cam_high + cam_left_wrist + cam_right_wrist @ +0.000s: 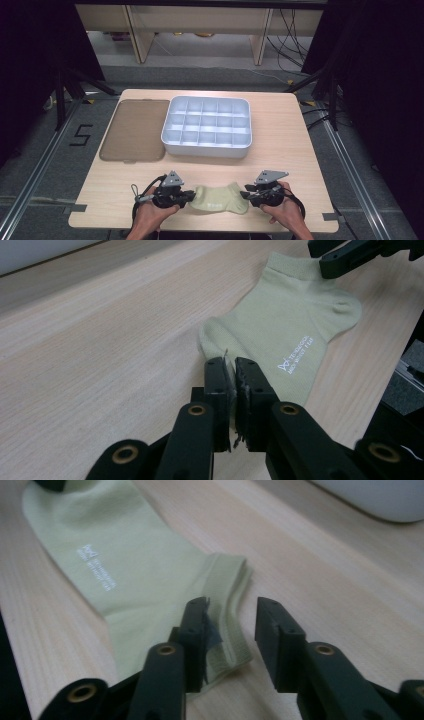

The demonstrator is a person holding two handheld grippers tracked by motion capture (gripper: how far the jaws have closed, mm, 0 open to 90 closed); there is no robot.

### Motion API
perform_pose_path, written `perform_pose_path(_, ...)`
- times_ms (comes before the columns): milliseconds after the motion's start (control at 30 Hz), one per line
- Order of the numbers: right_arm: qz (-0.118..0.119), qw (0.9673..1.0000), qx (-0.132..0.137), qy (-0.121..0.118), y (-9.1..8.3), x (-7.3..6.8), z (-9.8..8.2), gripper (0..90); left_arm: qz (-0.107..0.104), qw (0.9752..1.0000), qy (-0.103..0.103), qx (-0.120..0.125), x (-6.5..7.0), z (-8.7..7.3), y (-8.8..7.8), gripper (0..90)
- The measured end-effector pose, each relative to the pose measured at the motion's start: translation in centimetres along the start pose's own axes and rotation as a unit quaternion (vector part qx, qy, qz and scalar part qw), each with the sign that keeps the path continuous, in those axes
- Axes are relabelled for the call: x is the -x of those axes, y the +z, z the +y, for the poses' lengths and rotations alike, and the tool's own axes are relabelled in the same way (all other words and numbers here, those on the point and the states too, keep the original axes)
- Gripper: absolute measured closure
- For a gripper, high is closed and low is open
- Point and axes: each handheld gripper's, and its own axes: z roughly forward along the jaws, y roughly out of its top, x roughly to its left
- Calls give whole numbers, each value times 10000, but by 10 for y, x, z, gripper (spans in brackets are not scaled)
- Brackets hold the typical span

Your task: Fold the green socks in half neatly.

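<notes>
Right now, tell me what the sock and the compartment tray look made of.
Sock: soft knitted fabric, pale green and matte, judging by the ribbed cuff and fine weave; white print on it. Compartment tray: probably moulded plastic, pale grey-white with a smooth, slightly glossy finish, rounded corners and thin dividers.

I was working in what looked like a lab recording bay. My small wooden table (295,145) stood on grey carpet with metal floor rails (30,185), a taped numeral five (80,135) at nine o'clock, black curtains (380,75) on both sides, and loose cables (290,35) under desks (200,20) at twelve o'clock.
</notes>
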Motion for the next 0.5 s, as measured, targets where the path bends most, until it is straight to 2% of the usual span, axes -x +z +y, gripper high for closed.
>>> perform_pose_path(33, -68, 10000, 5, -9, -2, -2, 1, 650, -2, 10000, 0, 11, 1, 0, -1, 840)
perform_pose_path(67, -177, 9996, 119, -174, -4, -5, 4, 660, 4, 10000, 71, -22, 0, 1, -3, 840)
perform_pose_path(100, -197, 9995, 147, -219, -7, -8, 6, 669, 18, 10000, 43, 13, 2, 2, -5, 841)
perform_pose_path(133, -141, 9990, 283, -329, -10, -12, 10, 698, 9, 10000, 9, 12, 2, 3, -6, 840)
perform_pose_path(167, -15, 9982, 503, -323, -11, -20, 14, 756, 2, 10000, 41, 11, 2, 4, -7, 840)
perform_pose_path(200, -15, 9982, 503, -323, -11, -20, 14, 756, -12, 10000, 18, 36, 3, 5, -7, 840)
perform_pose_path(233, 144, 9976, 566, -383, -10, -24, 16, 782, -13, 10000, 35, 28, 4, 6, -7, 840)
perform_pose_path(267, 435, 9959, 585, -531, -4, -35, 20, 832, 26, 9999, 129, 5, 4, 8, -8, 840)
perform_pose_path(333, 502, 9957, 504, -597, 0, -40, 22, 849, 18, 9999, 139, -7, 4, 8, -8, 840)
perform_pose_path(400, 609, 9947, 342, -760, 12, -50, 24, 875, -8, 9999, 128, 4, 3, 7, -8, 840)
perform_pose_path(433, 706, 9937, 166, -856, 22, -56, 23, 890, 16, 9999, 116, -12, 2, 7, -8, 840)
perform_pose_path(500, 782, 9920, 15, -995, 34, -62, 23, 899, 12, 9999, 110, 5, 0, 7, -10, 840)
